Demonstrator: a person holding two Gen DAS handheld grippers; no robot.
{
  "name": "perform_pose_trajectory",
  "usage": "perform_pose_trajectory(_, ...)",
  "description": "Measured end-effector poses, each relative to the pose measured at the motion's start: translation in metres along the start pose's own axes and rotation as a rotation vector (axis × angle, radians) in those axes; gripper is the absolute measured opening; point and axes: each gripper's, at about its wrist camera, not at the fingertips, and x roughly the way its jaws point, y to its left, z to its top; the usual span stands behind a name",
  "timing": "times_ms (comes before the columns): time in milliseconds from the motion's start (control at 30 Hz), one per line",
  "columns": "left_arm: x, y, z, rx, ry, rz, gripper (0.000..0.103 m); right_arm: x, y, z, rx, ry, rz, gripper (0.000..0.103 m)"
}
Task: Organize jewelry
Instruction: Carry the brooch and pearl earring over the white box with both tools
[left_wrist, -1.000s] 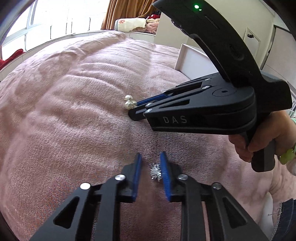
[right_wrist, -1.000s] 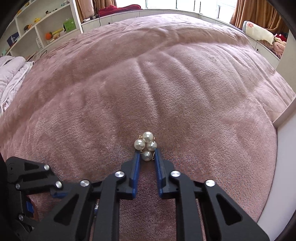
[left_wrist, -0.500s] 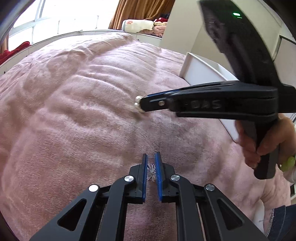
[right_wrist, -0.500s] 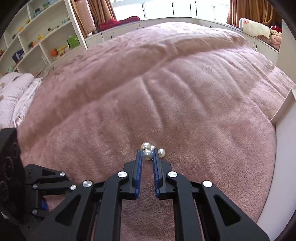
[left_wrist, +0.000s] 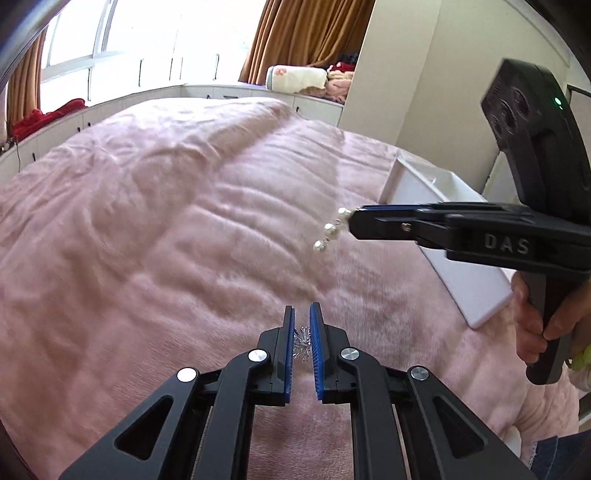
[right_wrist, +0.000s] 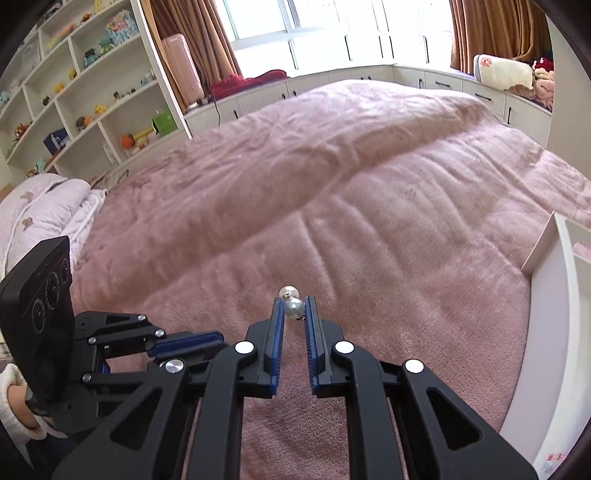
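My left gripper (left_wrist: 302, 314) is shut on a small silver sparkly piece of jewelry (left_wrist: 301, 342), held between its blue pads above the pink blanket. My right gripper (right_wrist: 294, 308) is shut on a pearl cluster earring (right_wrist: 293, 307), lifted off the bed. In the left wrist view the right gripper (left_wrist: 354, 223) comes in from the right with the pearls (left_wrist: 330, 232) dangling from its tip. The left gripper (right_wrist: 184, 341) shows at the lower left of the right wrist view. A white box (left_wrist: 443, 240) lies on the bed at the right.
The pink fleece blanket (right_wrist: 332, 184) covers the whole bed. The white box's wall (right_wrist: 554, 314) stands close on the right of my right gripper. White shelves (right_wrist: 74, 92) with toys stand at the far left. Windows and curtains are at the back.
Both grippers closed on their pieces and rose off the blanket. The right gripper lifted the pearl earring, which now dangles; the left closed on the silver piece and lifted it.
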Motion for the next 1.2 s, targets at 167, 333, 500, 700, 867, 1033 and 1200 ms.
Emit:
perform_pose_trajectory(167, -0.012, -0.001, 0.019, 0.015, -0.027, 0.027, 0.013, -0.021, 0.003, 0.007, -0.003, -0.049, 0.012, 0.012)
perform_pose_trajectory(333, -0.023, -0.013, 0.042, 0.056, -0.057, 0.041, 0.013, -0.045, 0.0, 0.012, 0.001, -0.097, 0.013, 0.012)
perform_pose_trajectory(500, -0.03, -0.031, 0.063, 0.083, -0.089, 0.031, 0.013, -0.07, -0.011, 0.014, 0.024, -0.15, 0.005, 0.012)
perform_pose_trajectory(700, -0.028, -0.065, 0.085, 0.105, -0.105, -0.004, 0.013, -0.107, -0.033, 0.013, 0.057, -0.217, -0.025, 0.012)
perform_pose_trajectory(867, -0.02, -0.095, 0.099, 0.141, -0.113, -0.028, 0.014, -0.136, -0.053, 0.009, 0.091, -0.273, -0.053, 0.012)
perform_pose_trajectory(1033, -0.011, -0.131, 0.11, 0.168, -0.114, -0.065, 0.014, -0.163, -0.074, 0.001, 0.114, -0.313, -0.088, 0.012)
perform_pose_trajectory(1200, 0.001, -0.163, 0.117, 0.194, -0.1, -0.096, 0.014, -0.19, -0.093, -0.01, 0.134, -0.357, -0.124, 0.012)
